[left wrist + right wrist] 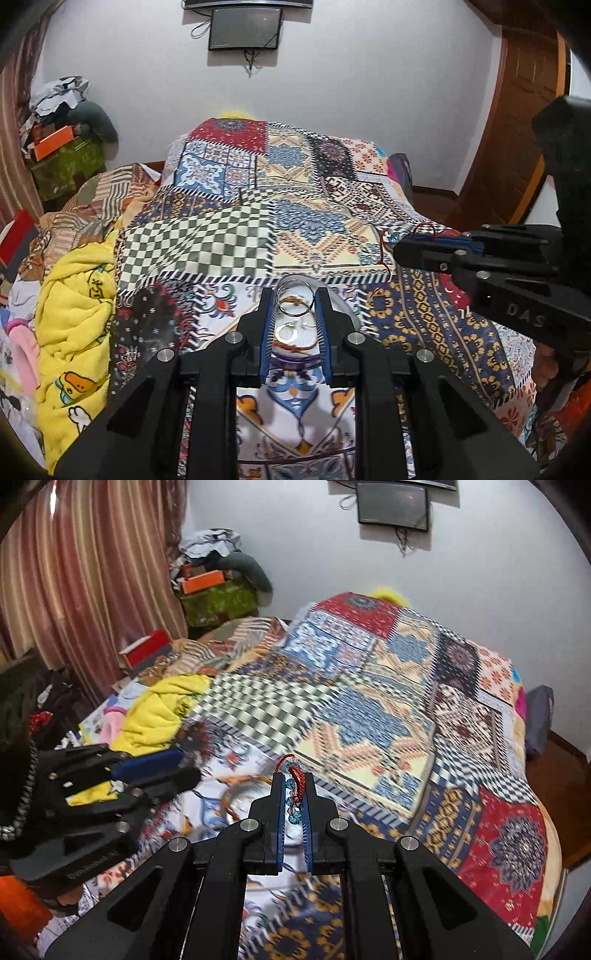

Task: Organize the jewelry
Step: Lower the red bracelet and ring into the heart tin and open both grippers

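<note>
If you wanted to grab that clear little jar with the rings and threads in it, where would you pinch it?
Probably by its round wall, coming in level from the near side, one finger on each flank. The clear jar lies with its open mouth facing away, so the curved sides are the parts on offer. The left gripper already brackets it that way, while the right gripper pinches the red cord bracelet.

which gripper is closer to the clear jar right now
Left. The left gripper has its fingers on either side of the clear jar; the right gripper is off to its right, holding a red bracelet.
</note>
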Action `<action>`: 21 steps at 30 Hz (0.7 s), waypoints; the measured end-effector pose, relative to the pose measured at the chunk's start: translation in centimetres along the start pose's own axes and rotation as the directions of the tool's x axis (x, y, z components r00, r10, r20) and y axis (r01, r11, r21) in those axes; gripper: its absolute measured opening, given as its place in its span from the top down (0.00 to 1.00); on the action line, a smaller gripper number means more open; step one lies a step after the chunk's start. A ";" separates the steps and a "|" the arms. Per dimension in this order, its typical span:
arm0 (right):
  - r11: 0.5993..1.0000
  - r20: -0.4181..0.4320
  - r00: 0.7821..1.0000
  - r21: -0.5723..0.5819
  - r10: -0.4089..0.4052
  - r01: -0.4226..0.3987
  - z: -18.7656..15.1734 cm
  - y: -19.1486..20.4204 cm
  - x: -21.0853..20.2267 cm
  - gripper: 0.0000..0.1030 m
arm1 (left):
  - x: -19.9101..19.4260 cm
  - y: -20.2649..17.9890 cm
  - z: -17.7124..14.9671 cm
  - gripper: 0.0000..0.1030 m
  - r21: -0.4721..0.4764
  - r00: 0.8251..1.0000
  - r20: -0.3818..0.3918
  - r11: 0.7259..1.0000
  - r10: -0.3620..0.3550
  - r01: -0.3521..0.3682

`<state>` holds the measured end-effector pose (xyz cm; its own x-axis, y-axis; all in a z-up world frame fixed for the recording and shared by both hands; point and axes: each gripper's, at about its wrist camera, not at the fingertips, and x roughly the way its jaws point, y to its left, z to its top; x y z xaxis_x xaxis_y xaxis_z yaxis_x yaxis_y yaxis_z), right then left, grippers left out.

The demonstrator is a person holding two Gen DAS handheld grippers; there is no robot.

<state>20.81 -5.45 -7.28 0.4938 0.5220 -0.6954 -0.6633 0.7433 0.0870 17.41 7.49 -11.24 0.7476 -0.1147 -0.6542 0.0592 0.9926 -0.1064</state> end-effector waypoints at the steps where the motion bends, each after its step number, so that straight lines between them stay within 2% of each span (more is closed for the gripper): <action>1: 1.000 0.002 1.000 -0.003 0.007 -0.007 0.2 0.2 0.2 0.93 | 0.1 0.3 -0.1 0.80 -0.004 1.000 -0.003 1.000 0.002 -0.002; 8: 0.998 -0.011 0.998 -0.007 0.055 -0.055 0.6 1.3 2.6 0.93 | 1.5 1.3 -0.8 0.80 -0.006 0.999 -0.034 1.000 0.006 -0.006; 21: 0.996 -0.128 0.989 0.047 0.080 -0.075 -0.9 -0.5 7.4 0.93 | 5.9 0.9 -2.0 0.80 0.019 0.993 -0.114 0.999 -0.031 0.033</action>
<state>24.28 -2.28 -13.13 0.3632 0.5224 -0.7715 -0.6710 0.7211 0.1724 20.51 7.60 -16.67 0.6650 -0.1489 -0.7319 0.0960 0.9888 -0.1140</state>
